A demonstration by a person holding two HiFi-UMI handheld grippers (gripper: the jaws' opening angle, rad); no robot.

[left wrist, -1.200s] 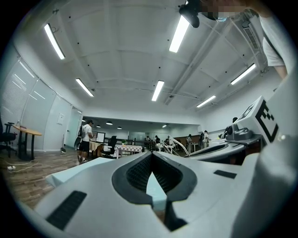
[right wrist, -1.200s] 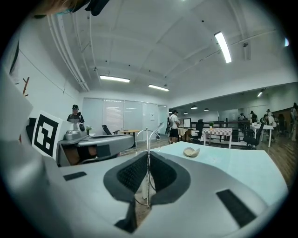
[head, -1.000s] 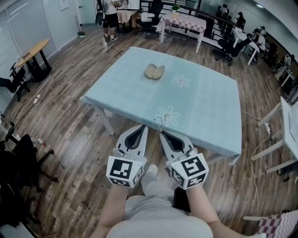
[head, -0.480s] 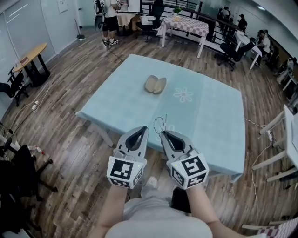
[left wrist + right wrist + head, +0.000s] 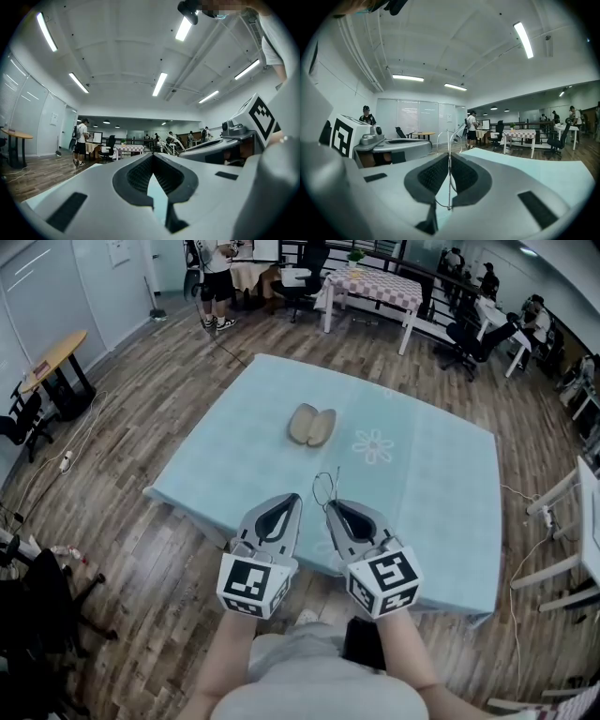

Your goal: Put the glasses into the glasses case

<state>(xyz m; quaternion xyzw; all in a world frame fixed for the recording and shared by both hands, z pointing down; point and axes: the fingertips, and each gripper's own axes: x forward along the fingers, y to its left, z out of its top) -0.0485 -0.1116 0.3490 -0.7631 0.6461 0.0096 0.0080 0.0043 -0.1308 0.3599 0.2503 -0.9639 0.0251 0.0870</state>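
Note:
The open glasses case (image 5: 312, 425), tan and two-lobed, lies on the light blue table (image 5: 441, 484) towards its far side. My right gripper (image 5: 330, 505) is shut on thin wire-framed glasses (image 5: 323, 488), which stick up past its tips just over the table's near edge. In the right gripper view the glasses' wire (image 5: 449, 187) runs pinched between the dark pads (image 5: 433, 176). My left gripper (image 5: 292, 498) stands beside the right gripper, jaws together and holding nothing; its tips (image 5: 153, 155) meet in the left gripper view. Both grippers are well short of the case.
A chequered table (image 5: 380, 282) and office chairs stand at the back, with a person (image 5: 217, 277) beyond. At the left stand a round wooden table (image 5: 56, 352) and a black chair (image 5: 37, 596). A white desk (image 5: 586, 512) is at the right. Cables lie on the wooden floor.
Both grippers have moved forward together towards the table, and their tips now reach over its near edge. The right gripper's hold on the glasses is unchanged.

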